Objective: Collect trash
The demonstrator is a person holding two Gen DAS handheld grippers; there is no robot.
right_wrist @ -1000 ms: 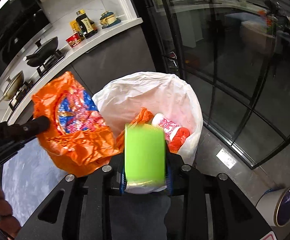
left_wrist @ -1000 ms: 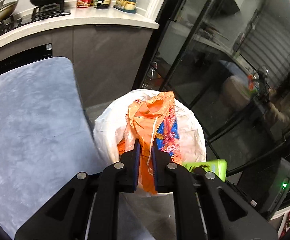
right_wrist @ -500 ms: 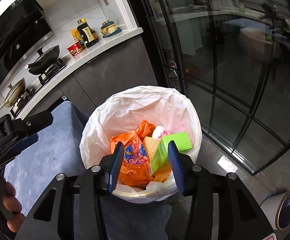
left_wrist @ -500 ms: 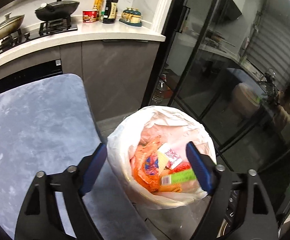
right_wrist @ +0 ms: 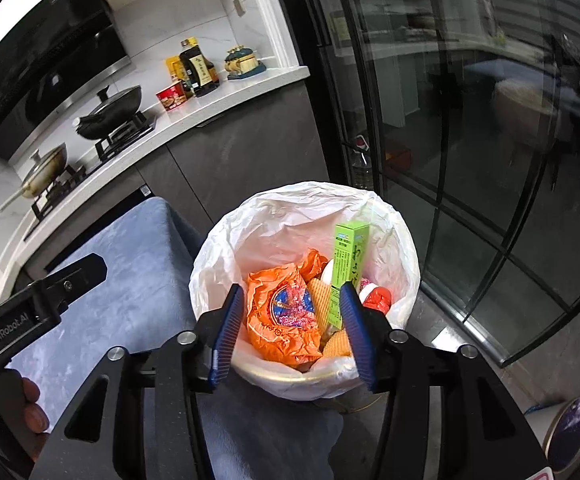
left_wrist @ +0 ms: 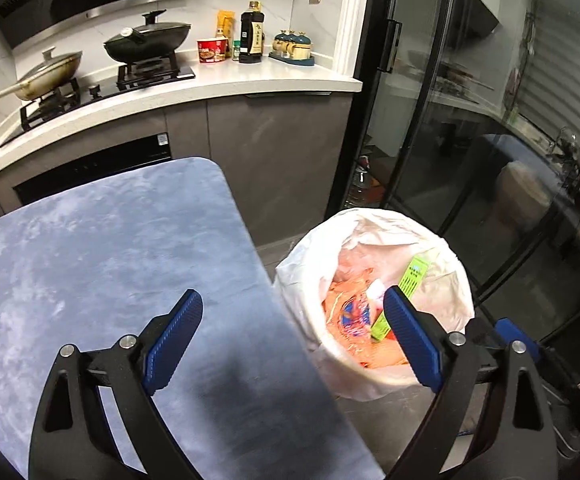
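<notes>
A round bin lined with a white bag [right_wrist: 226, 248] stands on the floor beside the blue-grey table [right_wrist: 130, 280]. Inside lie an orange snack wrapper [right_wrist: 286, 320], a green box [right_wrist: 348, 264] leaning upright, a waffle-patterned piece and a red-capped bottle [right_wrist: 378, 296]. The bin also shows in the left wrist view [left_wrist: 446, 292], with the wrapper [left_wrist: 350, 320] and the green box [left_wrist: 410, 280]. My right gripper [right_wrist: 293, 294] is open and empty above the bin's near rim. My left gripper [left_wrist: 293, 304] is wide open and empty over the table edge, left of the bin.
A kitchen counter [left_wrist: 210, 84] with pans on a stove, a sauce bottle [left_wrist: 251, 34] and jars runs behind the table. Black-framed glass doors [right_wrist: 470, 140] stand right of the bin. A round white object [right_wrist: 566, 428] sits on the floor at lower right.
Both grippers opened and dropped their loads into the bin: the left let go of the orange wrapper, the right the green box. Both then pulled back; the left swung over the table.
</notes>
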